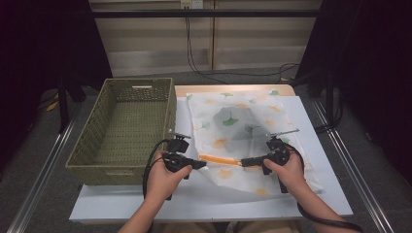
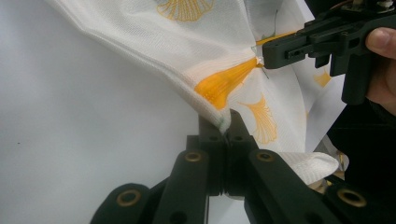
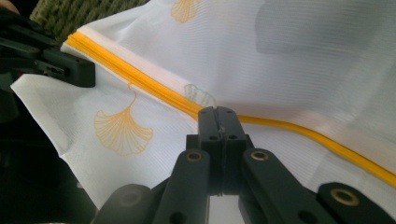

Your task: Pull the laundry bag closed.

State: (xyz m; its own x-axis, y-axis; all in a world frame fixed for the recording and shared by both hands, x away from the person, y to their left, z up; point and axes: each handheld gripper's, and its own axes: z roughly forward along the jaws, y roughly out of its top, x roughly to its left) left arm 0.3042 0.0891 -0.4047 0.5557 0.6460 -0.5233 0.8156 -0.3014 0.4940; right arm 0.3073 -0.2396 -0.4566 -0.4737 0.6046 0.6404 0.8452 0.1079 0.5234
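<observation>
A white mesh bag [image 1: 238, 121] printed with orange and green leaves lies on the table, an orange zipper [image 1: 219, 159] running along its near part. My left gripper [image 1: 203, 165] is shut on the bag's fabric at the zipper's left end. In the left gripper view the cloth [image 2: 187, 51] is pinched in my left gripper [image 2: 224, 122] and pulled taut towards the right gripper [image 2: 280, 49]. My right gripper [image 1: 243, 162] is shut on the bag at the zipper's right part. In the right gripper view my right gripper [image 3: 218, 116] meets the zipper [image 3: 140, 81], with the left gripper [image 3: 70, 67] farther off.
A green woven basket [image 1: 87, 145] stands at the table's left, close to my left hand. The white table top [image 1: 311, 145] shows to the right of the bag and along the near edge. Cables trail from both grippers towards the person.
</observation>
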